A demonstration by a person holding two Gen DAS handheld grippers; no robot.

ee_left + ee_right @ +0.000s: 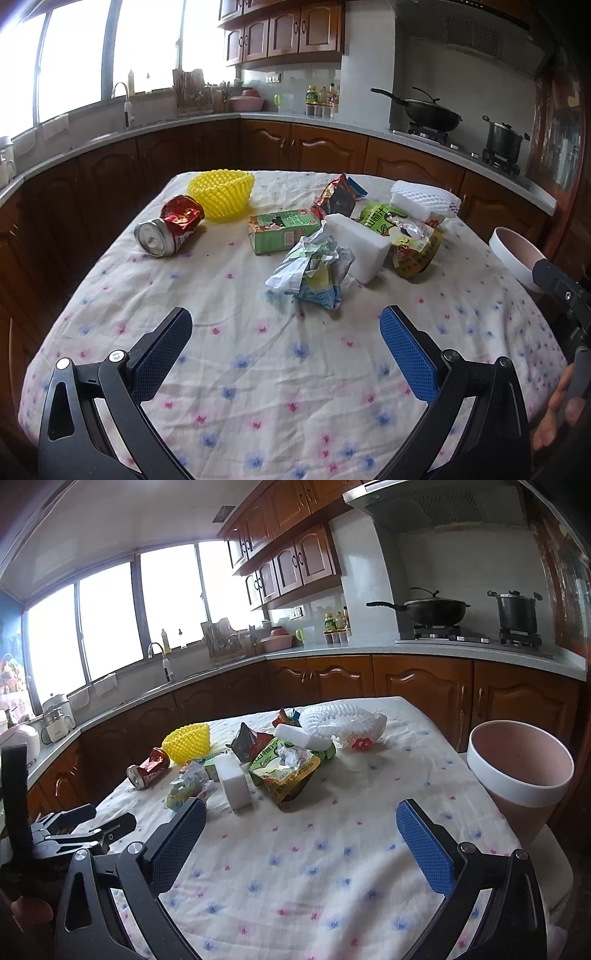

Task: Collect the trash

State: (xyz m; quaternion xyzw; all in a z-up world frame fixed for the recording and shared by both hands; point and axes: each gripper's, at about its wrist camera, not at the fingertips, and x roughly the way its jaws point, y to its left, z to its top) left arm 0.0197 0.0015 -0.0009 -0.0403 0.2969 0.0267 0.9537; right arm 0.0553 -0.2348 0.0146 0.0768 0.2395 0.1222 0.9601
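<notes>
Two foam nets, yellow (221,194) and white (424,197), one crushed can (170,230), one green carton (282,232); pink bin (519,771) looks empty. Left tongs (286,354) and right tongs (301,843) gape wide, holding nothing.

1. the pink bin (511,254) is cut off by the right gripper's body in the left wrist view.
2. print on the green carton (282,229) is too small to read.
3. the white foam block (232,775) hides part of that carton.
</notes>
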